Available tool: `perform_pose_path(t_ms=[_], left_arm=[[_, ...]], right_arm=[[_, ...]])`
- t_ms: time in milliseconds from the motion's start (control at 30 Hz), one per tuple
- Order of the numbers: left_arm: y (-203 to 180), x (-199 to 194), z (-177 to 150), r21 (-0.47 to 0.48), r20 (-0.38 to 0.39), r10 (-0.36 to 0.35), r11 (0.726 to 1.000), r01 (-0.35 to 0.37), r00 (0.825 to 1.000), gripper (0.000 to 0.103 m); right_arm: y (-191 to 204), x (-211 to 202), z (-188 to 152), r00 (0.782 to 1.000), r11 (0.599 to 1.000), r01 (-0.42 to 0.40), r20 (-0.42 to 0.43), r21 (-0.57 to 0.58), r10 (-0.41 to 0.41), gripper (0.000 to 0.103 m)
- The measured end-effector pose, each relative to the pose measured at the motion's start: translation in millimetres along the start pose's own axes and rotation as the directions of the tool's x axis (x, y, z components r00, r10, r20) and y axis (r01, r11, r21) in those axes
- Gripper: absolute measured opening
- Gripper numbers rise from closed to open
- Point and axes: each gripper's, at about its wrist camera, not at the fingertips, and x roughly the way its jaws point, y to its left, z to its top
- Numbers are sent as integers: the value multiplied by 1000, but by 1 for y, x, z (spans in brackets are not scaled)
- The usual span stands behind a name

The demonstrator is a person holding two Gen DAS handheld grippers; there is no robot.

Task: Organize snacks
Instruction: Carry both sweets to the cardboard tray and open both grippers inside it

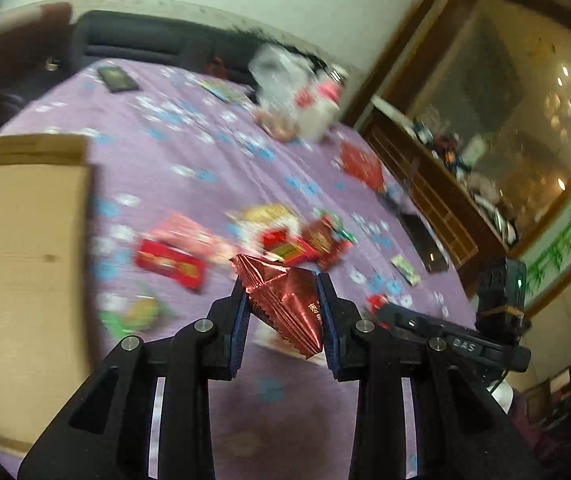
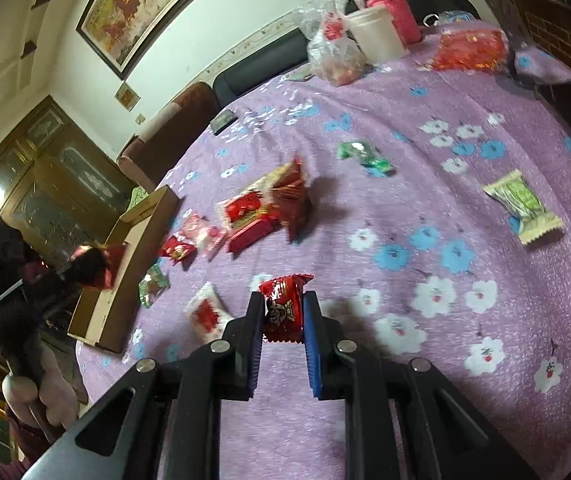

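Two snacks are in your grip: the left tongs (image 1: 281, 304) pinch a crinkly foil packet (image 1: 285, 300) right of the cardboard box (image 1: 25, 240); the right tongs (image 2: 283, 312) clamp a red wrapper (image 2: 283, 306), farther right. Both packets look light, soft and slippery, so hold mid-body. Both tongs tilt downward over the surface (image 2: 425, 200).

One flat brown cardboard box (image 2: 125, 264). One white plastic tub (image 2: 377, 36). One pink-sleeved bottle (image 2: 391, 12). One clear plastic bag (image 2: 333, 56). Two green-wrapped snack packets, one crinkled dark green (image 2: 363, 156) and one pale green (image 2: 523, 208). One red packet with a cartoon face (image 2: 283, 308). One creased copper-red foil packet (image 1: 285, 304). A cluster of red packets (image 2: 261, 212); its count cannot be told through blur.
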Motion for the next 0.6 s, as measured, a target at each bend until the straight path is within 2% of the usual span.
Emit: perform_pose_path(t_ms=[133, 267, 400, 600], left_arm=[[36, -35, 9, -45, 68, 57, 998, -54, 996, 31], [77, -58, 17, -105, 95, 101, 990, -91, 990, 31], [112, -66, 24, -148, 95, 144, 981, -129, 985, 31], [164, -66, 40, -247, 77, 141, 962, -118, 987, 31]], right_arm=[[33, 2, 11, 999, 998, -39, -14, -48, 38, 21], [77, 18, 25, 997, 989, -64, -44, -132, 59, 21], [124, 45, 32, 992, 973, -104, -96, -207, 85, 21], [194, 92, 44, 973, 942, -195, -176, -273, 151, 21]])
